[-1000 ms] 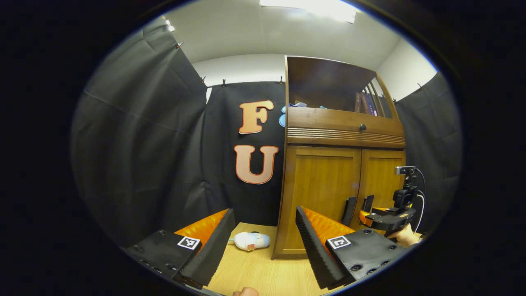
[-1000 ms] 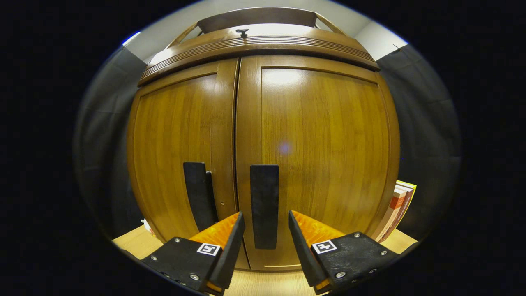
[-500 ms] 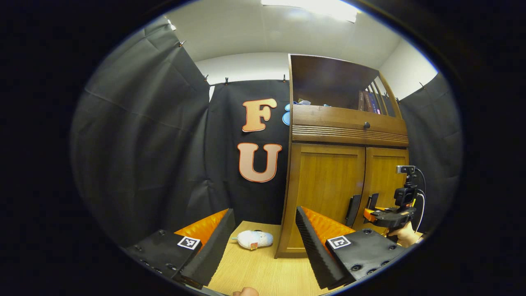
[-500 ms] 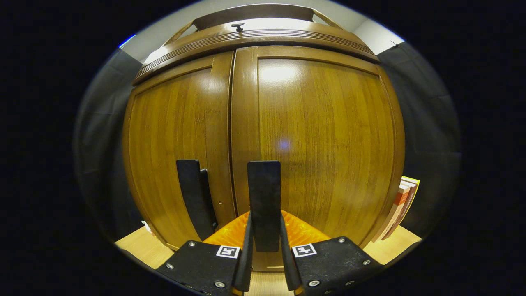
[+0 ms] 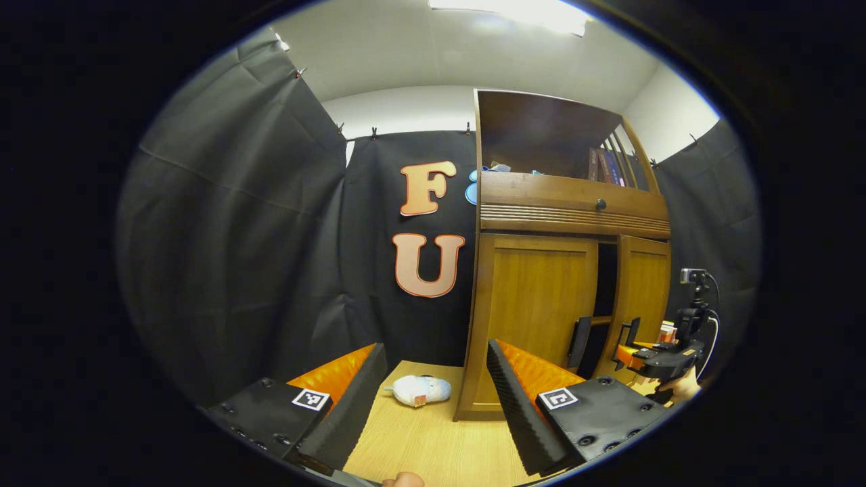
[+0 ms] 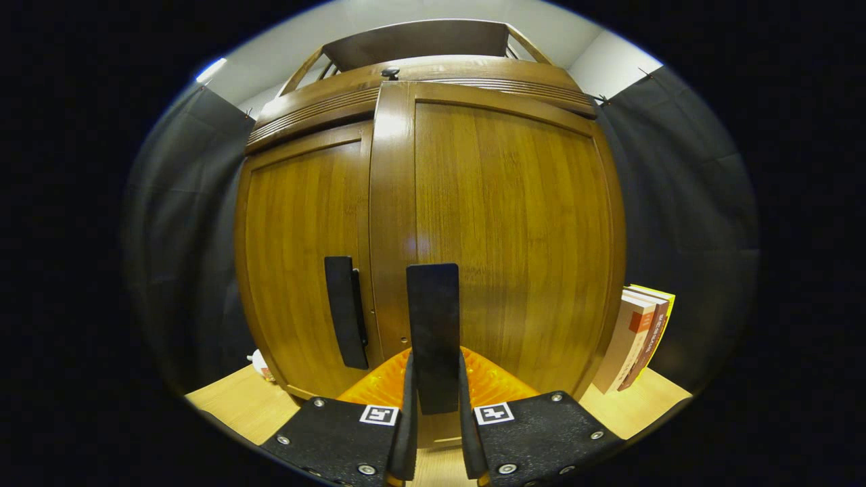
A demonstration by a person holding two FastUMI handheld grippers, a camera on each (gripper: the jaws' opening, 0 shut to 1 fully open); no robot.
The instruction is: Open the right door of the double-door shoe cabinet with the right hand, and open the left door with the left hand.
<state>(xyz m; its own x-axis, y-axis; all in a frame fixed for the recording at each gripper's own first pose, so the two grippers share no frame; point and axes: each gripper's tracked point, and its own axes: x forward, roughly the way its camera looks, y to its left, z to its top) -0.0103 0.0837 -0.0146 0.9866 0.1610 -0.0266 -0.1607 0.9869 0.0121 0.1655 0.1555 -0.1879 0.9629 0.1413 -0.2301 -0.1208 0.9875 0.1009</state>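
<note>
The left hand-held gripper (image 5: 436,379) is held released, its fingers spread wide above the table (image 5: 433,443), well apart from the shoe cabinet (image 5: 568,203). A small white plush toy (image 5: 421,391) lies on the table between those fingers in the left gripper view, just beside the cabinet's left corner. The cabinet stands on the table against the black cloth wall. Its left door (image 5: 534,304) is closed, and the black left door handle (image 5: 580,341) is untouched. A dark gap is visible between the two doors, where the right door (image 5: 643,297) is swung partly outward. The right hand-held gripper (image 5: 626,352) is seen at that door, with a hand (image 5: 683,389) beneath it. In the right gripper view, the right hand-held gripper (image 6: 434,433) is clenched on the black right door handle (image 6: 433,331), with both fingers pressed against its sides. Books (image 6: 632,348) stand on the table just beside the cabinet's right side.
</note>
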